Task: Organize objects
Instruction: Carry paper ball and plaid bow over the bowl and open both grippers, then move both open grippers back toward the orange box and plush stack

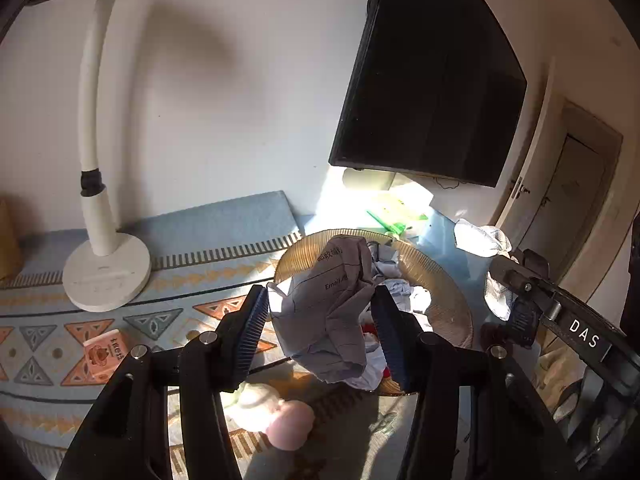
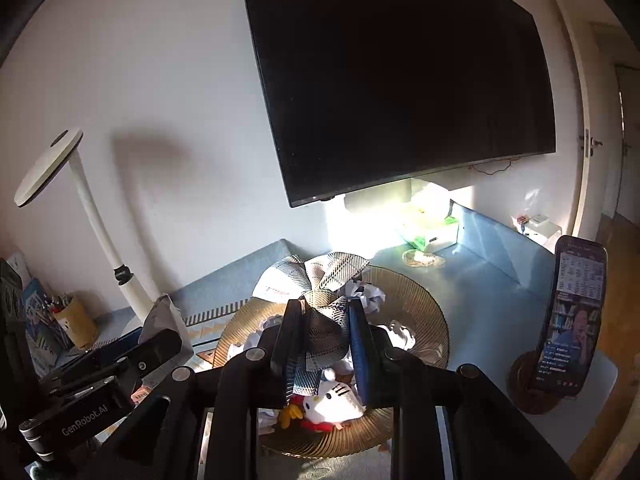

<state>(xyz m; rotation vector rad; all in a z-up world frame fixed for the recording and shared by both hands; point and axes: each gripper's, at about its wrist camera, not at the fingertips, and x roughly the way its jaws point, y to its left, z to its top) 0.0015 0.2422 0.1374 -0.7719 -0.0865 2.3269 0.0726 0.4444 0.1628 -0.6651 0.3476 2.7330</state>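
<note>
The left gripper was clamped on a crumpled sheet of printed paper, its ribbed pads pressing the wad from both sides and holding it lifted above the ribbed amber bowl. The right gripper was nearly closed, pinching a checked cloth that bunched upward between its pads, also above the same bowl. Inside the bowl lay more crumpled paper and a white plush toy with red and yellow parts, near the rim closest to the camera. The bowl sat on the desk's patterned mat, toward the desk's back edge by the wall. A white lamp stood on the mat near the back left part of the desk, and a small orange packet lay on the mat in front of it. A dark screen hung on the wall above the back edge. A phone stood propped at the desk's right edge.
</note>
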